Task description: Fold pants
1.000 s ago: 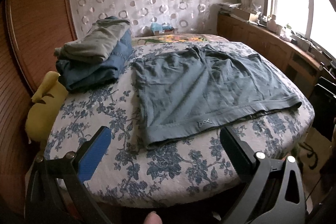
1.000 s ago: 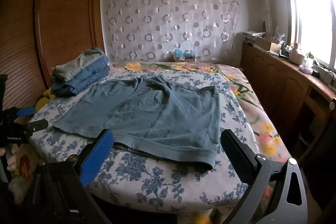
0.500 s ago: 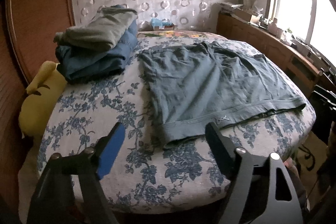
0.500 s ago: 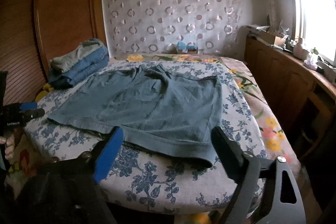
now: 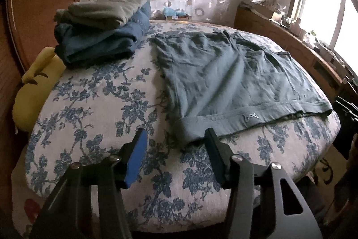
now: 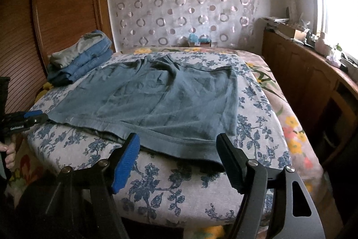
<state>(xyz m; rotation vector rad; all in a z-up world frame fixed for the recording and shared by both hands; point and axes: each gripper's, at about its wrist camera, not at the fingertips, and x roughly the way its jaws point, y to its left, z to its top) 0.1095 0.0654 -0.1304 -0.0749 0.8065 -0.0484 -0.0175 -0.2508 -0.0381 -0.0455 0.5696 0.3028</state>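
Left claw [image 5: 175, 141]: jaws closing, near left corner of the pants' waistband between them, pads not yet on it
Pants [image 5: 230, 80]: grey-green, spread flat, waistband at near edge
Bed [image 5: 94, 104]: blue floral cover
Folded clothes [image 5: 100, 30]: stacked far left

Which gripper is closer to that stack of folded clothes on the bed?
Left. The left gripper sits at the shorts' waistband corner on the folded stack's side; the right gripper is at the opposite corner.
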